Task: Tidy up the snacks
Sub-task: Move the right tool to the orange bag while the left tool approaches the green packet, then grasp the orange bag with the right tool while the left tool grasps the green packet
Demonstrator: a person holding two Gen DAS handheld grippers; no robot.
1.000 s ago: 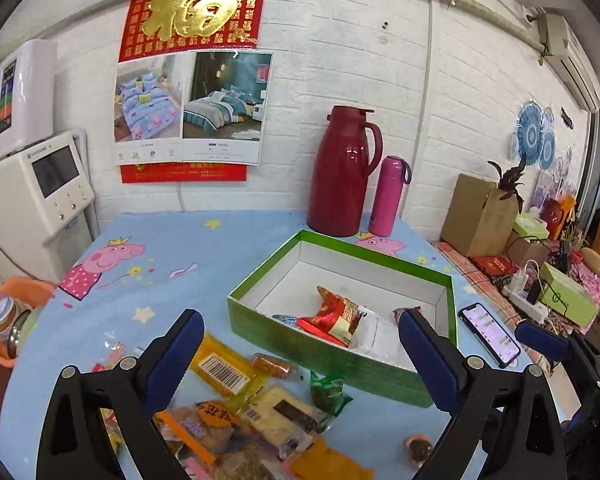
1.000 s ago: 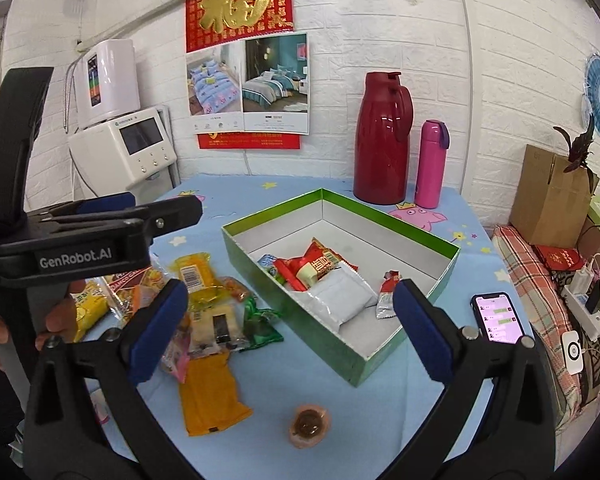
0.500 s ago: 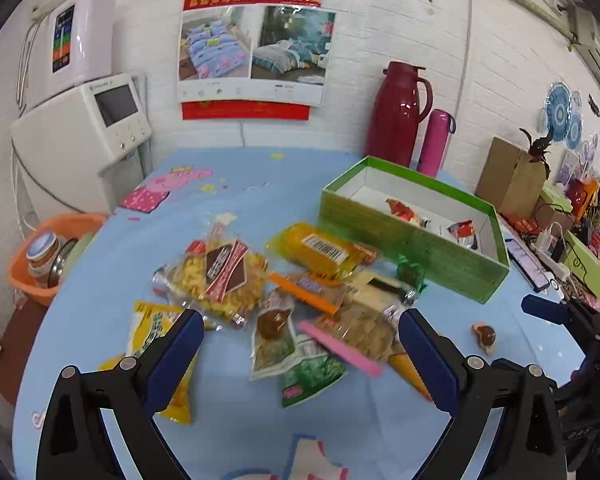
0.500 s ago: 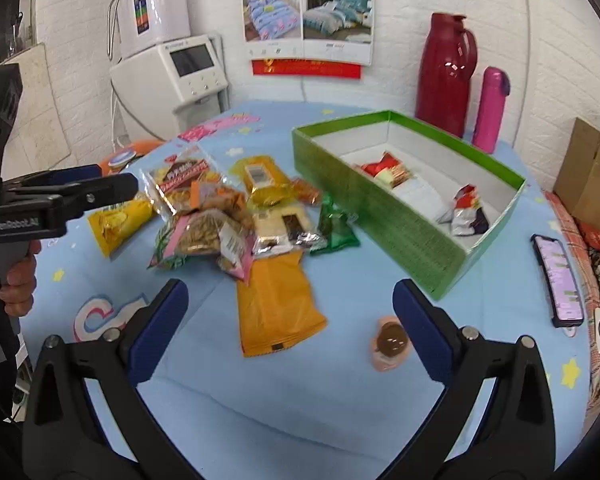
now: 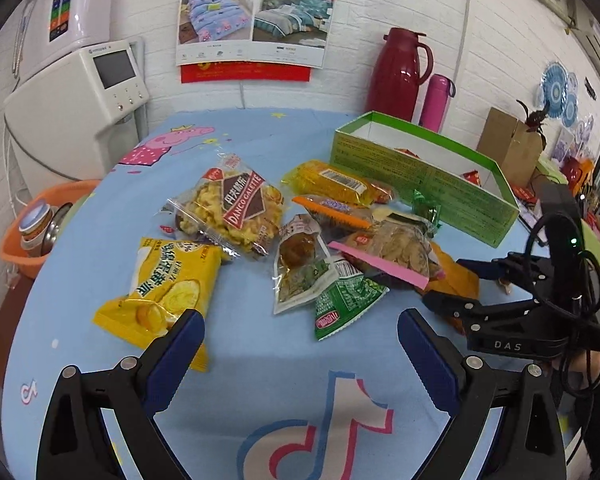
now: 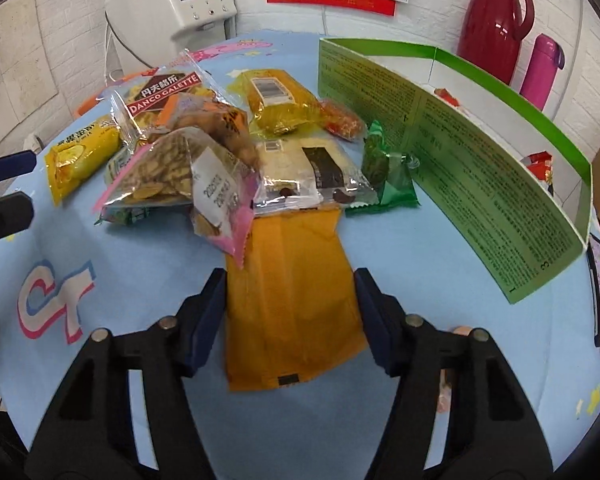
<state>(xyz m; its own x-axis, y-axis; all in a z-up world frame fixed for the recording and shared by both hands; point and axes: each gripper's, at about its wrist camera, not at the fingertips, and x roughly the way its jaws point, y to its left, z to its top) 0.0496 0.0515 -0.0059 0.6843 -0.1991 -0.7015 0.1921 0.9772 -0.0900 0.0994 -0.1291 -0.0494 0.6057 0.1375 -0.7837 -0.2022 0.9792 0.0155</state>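
Item: green box (image 6: 460, 148), open-topped, taken as landmark; a few red wrappers are seen inside it.

Item: orange packet (image 6: 292, 300), flat on the blue tablecloth (image 6: 420, 240), in front of the box's long printed wall and nearest the camera. It is straddled by the right gripper (image 6: 290, 316), whose fingers are spread to either side of it; contact with the packet's edges cannot be told.

Item: loose snack pile, left of the box. Listed: galette bag (image 5: 236, 204), yellow chip bag (image 5: 168, 280) farthest from the box, barcode packet (image 6: 276, 100), small green packet (image 6: 388, 168) just beside the box wall.

Item: left gripper (image 5: 300, 356), fingers spread wide and holding nothing, above bare cloth well clear of the box, short of the pile.

Handling note (judged): the orange packet is thin and slack, so the fingers should be lowered fully to the cloth and closed on its width before lifting; the pink-edged bag (image 6: 220, 200) overlapping its far end may be dragged along.

View note: the straddled packet is shown plainly only by the right wrist camera; in the left wrist camera it is mostly hidden behind the right gripper. Only the left view shows the orange basin (image 5: 40, 228) beyond the table edge, far from the box.
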